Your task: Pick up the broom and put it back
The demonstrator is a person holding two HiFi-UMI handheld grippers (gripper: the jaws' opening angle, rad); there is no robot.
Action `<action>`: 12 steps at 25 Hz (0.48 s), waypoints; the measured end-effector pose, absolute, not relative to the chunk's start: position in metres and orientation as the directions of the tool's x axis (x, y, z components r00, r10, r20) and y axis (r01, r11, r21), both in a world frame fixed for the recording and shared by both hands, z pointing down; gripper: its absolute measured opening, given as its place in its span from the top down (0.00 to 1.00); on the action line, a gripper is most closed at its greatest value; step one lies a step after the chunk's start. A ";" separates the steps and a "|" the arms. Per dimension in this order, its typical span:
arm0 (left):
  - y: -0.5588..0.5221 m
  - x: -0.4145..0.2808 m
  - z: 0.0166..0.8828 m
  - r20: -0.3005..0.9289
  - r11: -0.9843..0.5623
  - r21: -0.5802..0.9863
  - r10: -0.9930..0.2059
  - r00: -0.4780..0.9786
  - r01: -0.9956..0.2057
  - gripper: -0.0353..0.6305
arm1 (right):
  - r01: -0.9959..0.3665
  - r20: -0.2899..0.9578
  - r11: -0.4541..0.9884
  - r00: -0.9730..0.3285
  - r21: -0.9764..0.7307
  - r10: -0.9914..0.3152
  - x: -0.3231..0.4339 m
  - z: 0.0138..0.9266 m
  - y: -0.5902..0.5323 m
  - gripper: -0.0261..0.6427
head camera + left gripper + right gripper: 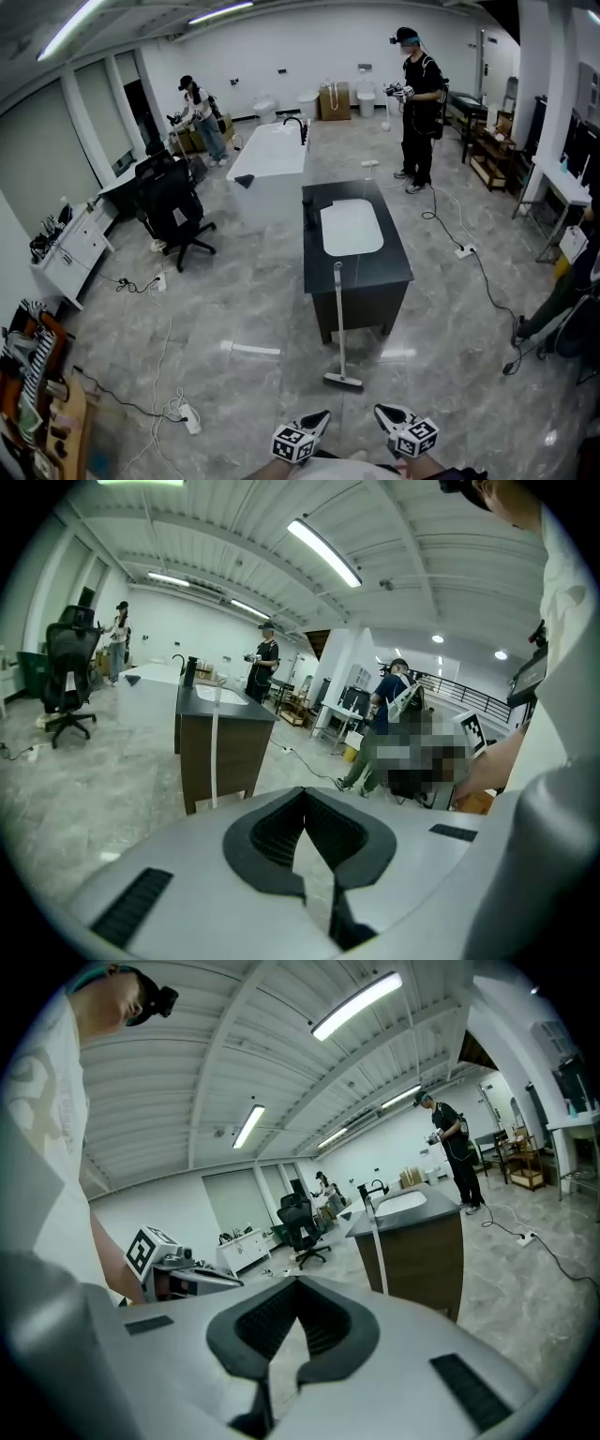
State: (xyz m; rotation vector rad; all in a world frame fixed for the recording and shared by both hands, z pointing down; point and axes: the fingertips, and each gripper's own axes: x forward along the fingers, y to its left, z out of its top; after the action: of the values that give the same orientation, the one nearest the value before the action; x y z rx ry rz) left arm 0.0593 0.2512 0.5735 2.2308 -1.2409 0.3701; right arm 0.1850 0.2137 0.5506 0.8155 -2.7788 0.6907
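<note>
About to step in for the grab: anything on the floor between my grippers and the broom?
Nothing visible: bare floor runs from the left gripper and right gripper to the broom leaning on the cabinet. A white strip lies off left.

Grey marbled floor (pixel 234 291) spread before me under 2 strip lights (pixel 220 12). A dark cabinet (pixel 389 258) stood ahead, a white bathtub (pixel 272 155) beyond, a black office chair (pixel 173 206) further left.

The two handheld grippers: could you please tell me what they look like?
The left gripper and right gripper have light-grey shells, black ribbed fingers and black slotted patches. Each carries a white cube with black square markers. The person wears a white top.
</note>
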 end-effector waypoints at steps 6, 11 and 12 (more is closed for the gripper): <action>0.245 0.044 0.573 0.464 -0.445 0.339 -0.687 0.559 -0.829 0.93 | -0.575 0.305 0.728 -0.817 -0.373 -0.489 0.167 0.555 0.204 0.94; 0.238 0.009 0.576 0.459 -0.432 0.356 -0.691 0.558 -0.828 0.93 | -0.591 0.315 0.720 -0.805 -0.363 -0.502 0.140 0.553 0.201 0.94; 0.237 0.002 0.577 0.460 -0.433 0.359 -0.689 0.560 -0.827 0.93 | -0.597 0.315 0.716 -0.801 -0.362 -0.508 0.134 0.551 0.200 0.94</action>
State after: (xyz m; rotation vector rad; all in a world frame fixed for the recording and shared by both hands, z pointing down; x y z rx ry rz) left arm 0.0021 0.2369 0.5766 2.2440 -1.2127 0.3296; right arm 0.1344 0.1999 0.5510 0.8882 -2.7284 0.6756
